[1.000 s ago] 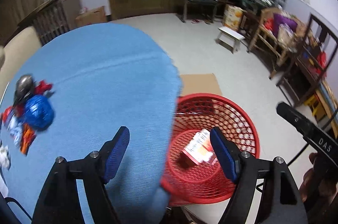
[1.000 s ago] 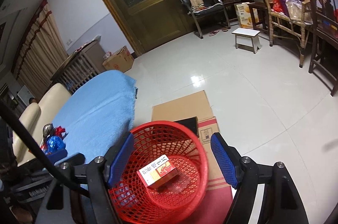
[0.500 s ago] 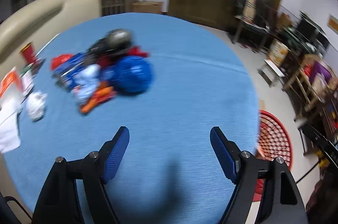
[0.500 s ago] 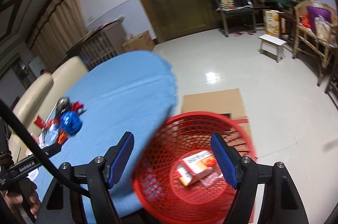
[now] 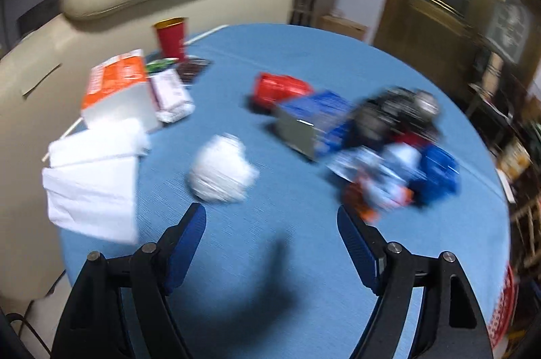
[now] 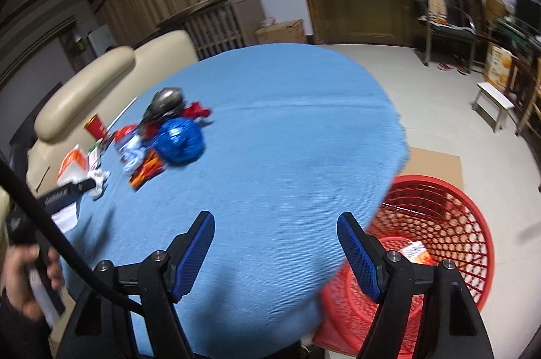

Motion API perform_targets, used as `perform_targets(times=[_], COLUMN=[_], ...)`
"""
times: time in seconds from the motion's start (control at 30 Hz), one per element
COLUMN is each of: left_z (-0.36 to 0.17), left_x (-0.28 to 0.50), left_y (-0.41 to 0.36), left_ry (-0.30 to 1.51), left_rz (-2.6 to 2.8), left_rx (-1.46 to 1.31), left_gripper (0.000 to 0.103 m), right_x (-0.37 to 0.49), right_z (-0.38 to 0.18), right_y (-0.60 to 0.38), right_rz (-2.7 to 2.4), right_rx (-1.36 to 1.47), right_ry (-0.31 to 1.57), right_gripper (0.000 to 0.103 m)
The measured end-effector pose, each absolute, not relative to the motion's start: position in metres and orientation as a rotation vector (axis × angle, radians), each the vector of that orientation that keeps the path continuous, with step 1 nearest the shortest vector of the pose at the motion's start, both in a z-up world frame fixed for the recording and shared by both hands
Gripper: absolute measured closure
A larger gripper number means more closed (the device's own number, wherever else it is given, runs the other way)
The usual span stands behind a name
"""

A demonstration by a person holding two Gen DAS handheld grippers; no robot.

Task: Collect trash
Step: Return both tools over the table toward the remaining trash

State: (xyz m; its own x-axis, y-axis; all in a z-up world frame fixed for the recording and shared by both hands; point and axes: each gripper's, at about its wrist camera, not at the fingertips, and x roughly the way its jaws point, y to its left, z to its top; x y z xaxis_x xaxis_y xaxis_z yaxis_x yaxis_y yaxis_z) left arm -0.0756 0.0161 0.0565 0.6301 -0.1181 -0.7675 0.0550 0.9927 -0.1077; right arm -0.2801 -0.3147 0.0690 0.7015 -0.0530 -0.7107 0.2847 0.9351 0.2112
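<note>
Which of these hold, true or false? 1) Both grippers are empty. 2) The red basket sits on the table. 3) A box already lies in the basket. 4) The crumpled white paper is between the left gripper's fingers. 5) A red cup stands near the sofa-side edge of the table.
1) True: the left gripper and right gripper stand open with nothing between the fingers.
2) False: the red basket stands on the floor beside the blue table.
3) True: a red and white box lies inside it.
4) False: the crumpled white paper lies on the table, ahead of the fingertips.
5) True: the red cup stands upright there.
</note>
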Motion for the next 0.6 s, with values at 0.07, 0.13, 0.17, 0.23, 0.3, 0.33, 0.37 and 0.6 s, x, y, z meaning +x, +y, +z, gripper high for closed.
perform_targets(times=[0.07, 0.13, 0.17, 0.23, 0.3, 0.33, 0.37, 0.6], left_z=[0.05, 0.045, 0.041, 0.034, 0.028, 0.026, 0.023, 0.011], left_x=[-0.06, -0.047, -0.043, -0.031, -0.023, -0.02, -0.017, -0.014], left_y=[0.028, 0.036, 0.04, 0.043, 0.042, 0.042, 0.043, 0.047], left_ry=[0.895, 0.899, 0.902, 0.915, 0.932, 0.936, 0.933, 0.941], left_rz=[-0.067, -0.053, -0.045, -0.046, -0.042, -0.043, -0.053, -0.099], left_rx=[-0.088, -0.105, -0.108, -0.116, -0.115, -0.118, -0.127, -0.117], left_gripper=[0.023, 0.023, 0.023, 0.023, 0.023, 0.023, 0.023, 0.063], right_x=[-0.274, -0.264, -0.258, -0.247, -0.236, -0.23, -0.227, -0.19], right_z=[0.07, 0.072, 0.073, 0.075, 0.077, 0.078, 0.078, 0.078], right_y=[-0.304, -0.29, -0.284, -0.271, -0.257, -0.25, -0.246, -0.219], right_rz=[-0.173, -0.149, -0.141, -0.118, -0.089, -0.075, -0.066, -0.015], right_rx=[0.301, 0.278, 0.269, 0.25, 0.23, 0.221, 0.214, 0.174], right_ry=[0.782, 0.792, 0.794, 0.798, 0.802, 0.804, 0.805, 0.815], right_gripper=[0.025, 0.025, 0.025, 0.025, 0.025, 0.025, 0.025, 0.025])
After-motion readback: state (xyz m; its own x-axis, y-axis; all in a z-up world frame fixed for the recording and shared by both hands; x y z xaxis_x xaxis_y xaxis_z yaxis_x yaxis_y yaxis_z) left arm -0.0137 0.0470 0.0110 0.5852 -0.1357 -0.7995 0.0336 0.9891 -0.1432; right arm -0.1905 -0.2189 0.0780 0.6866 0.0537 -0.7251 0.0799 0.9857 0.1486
